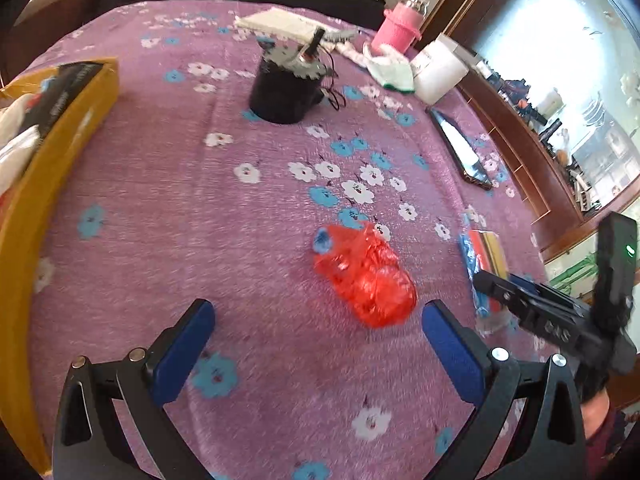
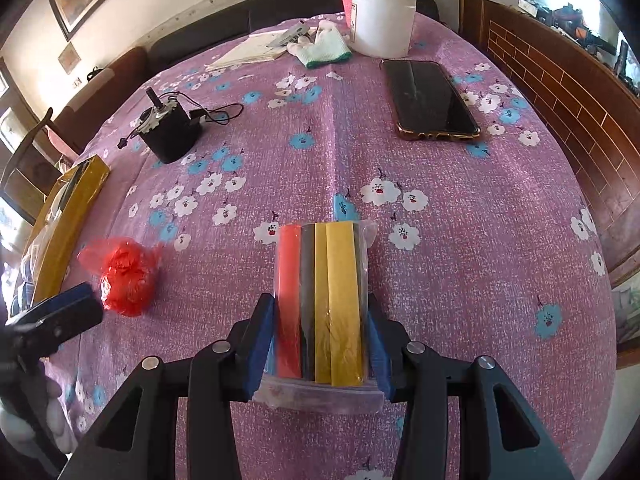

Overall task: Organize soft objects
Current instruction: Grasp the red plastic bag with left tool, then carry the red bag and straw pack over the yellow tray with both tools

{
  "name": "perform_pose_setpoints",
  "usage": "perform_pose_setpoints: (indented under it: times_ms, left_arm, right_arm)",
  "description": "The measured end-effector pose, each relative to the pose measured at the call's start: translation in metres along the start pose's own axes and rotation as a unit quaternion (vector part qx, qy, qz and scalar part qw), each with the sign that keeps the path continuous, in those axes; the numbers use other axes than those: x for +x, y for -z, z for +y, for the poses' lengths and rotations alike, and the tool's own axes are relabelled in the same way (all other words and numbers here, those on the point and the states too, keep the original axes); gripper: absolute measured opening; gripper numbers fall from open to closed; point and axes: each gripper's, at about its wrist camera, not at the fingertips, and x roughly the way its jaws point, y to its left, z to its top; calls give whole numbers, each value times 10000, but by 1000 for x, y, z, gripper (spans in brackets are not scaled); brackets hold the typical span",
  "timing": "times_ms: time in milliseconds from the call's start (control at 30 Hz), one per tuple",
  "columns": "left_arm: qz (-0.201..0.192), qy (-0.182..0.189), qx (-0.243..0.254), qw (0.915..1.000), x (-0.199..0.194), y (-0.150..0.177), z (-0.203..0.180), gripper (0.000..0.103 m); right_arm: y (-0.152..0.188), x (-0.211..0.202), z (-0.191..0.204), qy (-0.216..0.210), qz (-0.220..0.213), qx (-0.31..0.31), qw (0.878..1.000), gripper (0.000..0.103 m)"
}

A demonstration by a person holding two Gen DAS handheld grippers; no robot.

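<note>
A clear packet of red, grey and yellow strips (image 2: 320,300) lies flat on the purple flowered cloth (image 2: 460,260). My right gripper (image 2: 320,305) is shut on its near end, with a blue pad pressing each long side. A crumpled red plastic bag (image 1: 364,280) lies on the cloth just beyond and between the blue fingers of my left gripper (image 1: 318,316), which is open and holds nothing. In the right wrist view the red bag (image 2: 126,276) sits to the left, with the left gripper (image 2: 60,314) beside it. In the left wrist view the right gripper (image 1: 492,284) is over the packet (image 1: 486,250).
An open yellow box (image 1: 60,168) with white soft things inside stands along the left edge. Farther back are a black motor with wires (image 1: 284,88), a phone (image 2: 434,100), a white jar (image 2: 382,20), a pink bottle (image 1: 396,28), a white glove (image 2: 324,46) and a notebook (image 1: 280,24).
</note>
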Motion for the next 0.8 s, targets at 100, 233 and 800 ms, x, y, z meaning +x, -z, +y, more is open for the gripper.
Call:
perform_pose_setpoints:
  times_ms: [100,233,800]
  left_arm:
    - [-17,-423,371,9984,13,-6,-18,103]
    - [41,-754,687,9948,27,-12,-33,100]
    - [-373,-677,888,9931,-9,1,-28,31]
  right_arm:
    - [1,0,0,-5,-71,-22,10000,47]
    - [1,0,-1,-63,-113,-49,9999,47]
    - [8,-3,2,-28,-223,-75,9997,47]
